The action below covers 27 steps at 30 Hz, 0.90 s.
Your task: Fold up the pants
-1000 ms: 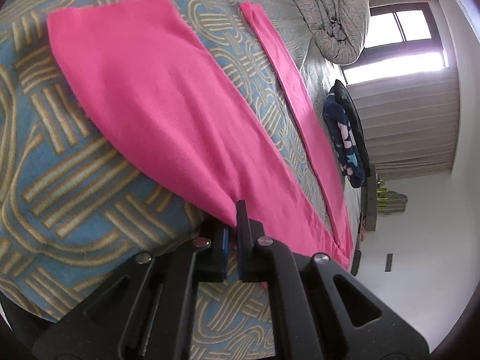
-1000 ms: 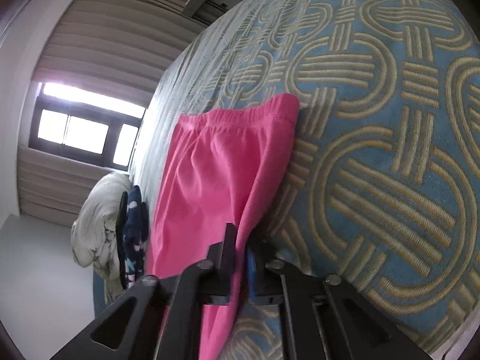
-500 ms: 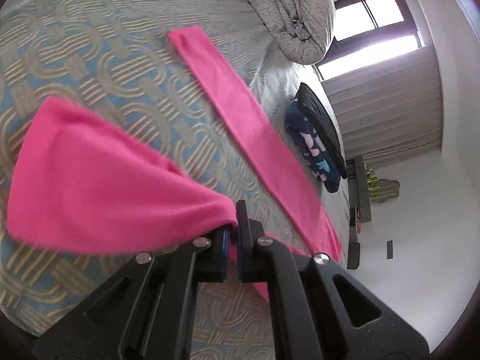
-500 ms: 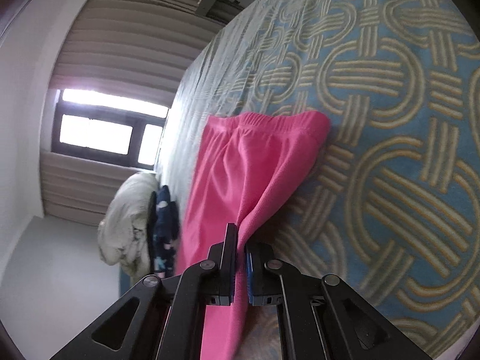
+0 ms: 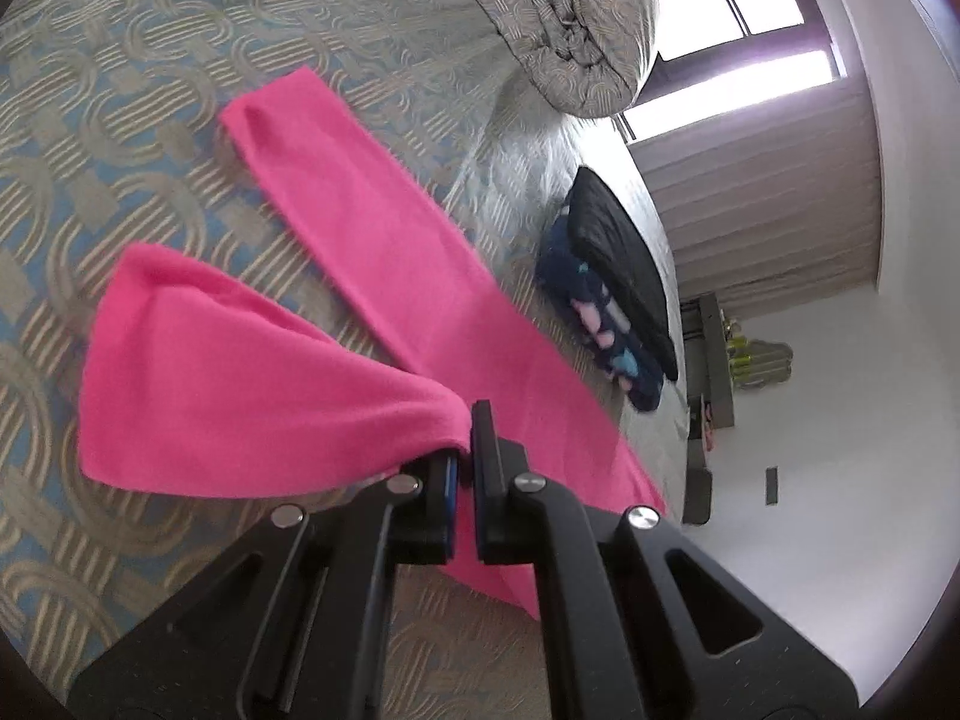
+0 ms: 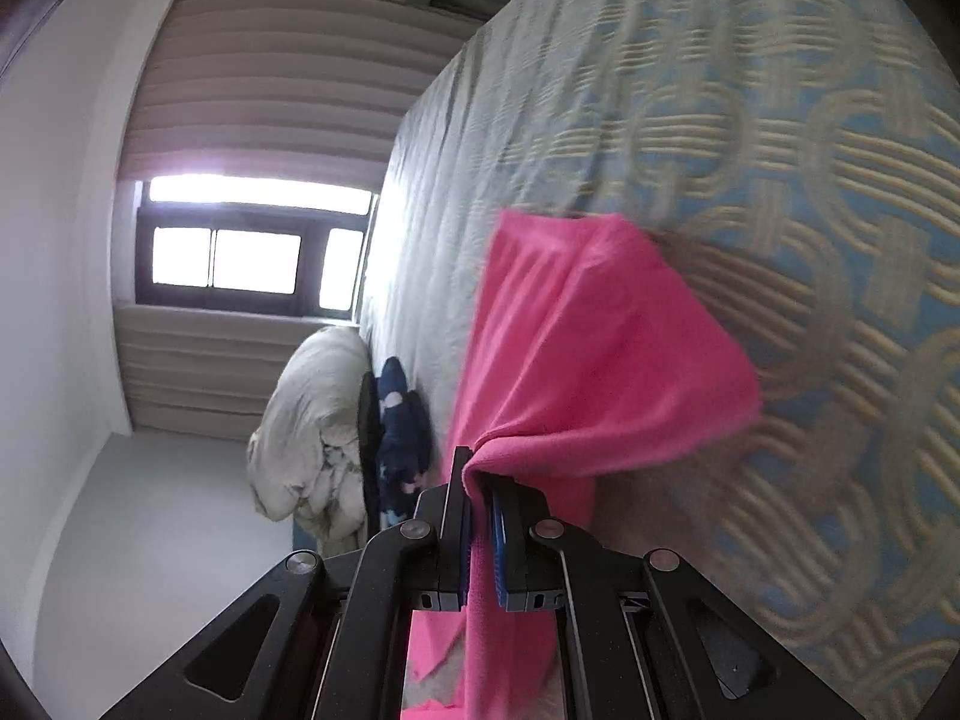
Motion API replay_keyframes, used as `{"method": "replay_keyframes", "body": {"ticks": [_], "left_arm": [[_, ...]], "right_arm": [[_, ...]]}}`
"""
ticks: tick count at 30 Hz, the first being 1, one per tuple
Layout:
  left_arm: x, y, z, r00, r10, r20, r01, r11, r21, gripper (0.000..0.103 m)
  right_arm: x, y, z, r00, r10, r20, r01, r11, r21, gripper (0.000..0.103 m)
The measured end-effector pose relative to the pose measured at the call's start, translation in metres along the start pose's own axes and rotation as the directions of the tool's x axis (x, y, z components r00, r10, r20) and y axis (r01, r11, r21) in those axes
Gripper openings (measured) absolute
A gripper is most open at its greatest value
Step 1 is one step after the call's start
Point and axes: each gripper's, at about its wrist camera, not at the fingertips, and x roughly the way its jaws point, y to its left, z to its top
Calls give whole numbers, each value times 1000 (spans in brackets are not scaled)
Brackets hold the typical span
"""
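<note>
Both your claws are clenched on the pink pants (image 5: 252, 396): left claw (image 5: 467, 450) pinches one leg's edge, right claw (image 6: 478, 501) the waist end, lifted over the bed (image 5: 120, 90).

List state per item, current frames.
left hand-held gripper: shut on pink pants.
right hand-held gripper: shut on pink pants.
pink pants: one leg flat on bedspread, other leg lifted, waist end raised.
duvet: bundled.
dark clothes: piled.

Bright pink pants (image 5: 384, 252), one leg flat on bed, other lifted, draped.
</note>
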Motion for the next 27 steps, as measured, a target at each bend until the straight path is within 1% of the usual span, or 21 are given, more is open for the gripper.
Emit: {"method": "replay_keyframes", "body": {"ticks": [4, 6, 8, 11, 14, 15, 17, 19, 22, 23, 25, 26, 27], "left_arm": [[9, -9, 28, 1000, -3, 6, 3, 1000, -15, 5], [19, -14, 42, 1000, 9, 0, -9, 1000, -15, 5], [33, -18, 57, 1000, 28, -14, -28, 999, -25, 5], [57, -20, 77, 998, 51, -39, -53, 998, -46, 5], [83, -13, 95, 995, 53, -89, -63, 992, -110, 5], [94, -11, 101, 992, 59, -110, -74, 988, -134, 5], [106, -6, 109, 989, 77, -129, -97, 983, -158, 5], [116, -3, 115, 986, 81, -144, -107, 977, -184, 5], [123, 5, 122, 983, 81, -164, -115, 972, -206, 5], [124, 8, 124, 981, 88, -174, -125, 970, -211, 6], [124, 16, 127, 975, 95, -202, -141, 962, -232, 11], [122, 20, 130, 971, 97, -219, -149, 960, -237, 13], [119, 22, 133, 967, 105, -232, -161, 957, -240, 20]], "right_arm": [[19, 25, 20, 1000, -7, -6, 7, 1000, -23, 4], [31, 35, 30, 1000, -19, -6, 19, 999, -32, 4], [53, 42, 42, 999, -29, -23, 28, 999, -24, 4], [83, 42, 56, 998, -48, -40, 48, 999, 6, 4], [117, 36, 72, 996, -67, -65, 71, 996, 58, 4], [130, 32, 77, 994, -74, -76, 80, 993, 84, 5], [151, 24, 86, 992, -92, -86, 102, 987, 124, 6], [163, 19, 93, 989, -120, -89, 132, 982, 137, 7], [174, 12, 99, 988, -120, -96, 135, 976, 169, 11], [175, 10, 99, 988, -123, -91, 138, 975, 173, 12], [176, 4, 102, 987, -137, -88, 152, 971, 183, 12], [175, -2, 103, 989, -124, -85, 139, 968, 209, 12], [176, -5, 105, 991, -106, -86, 123, 964, 234, 13]]}}
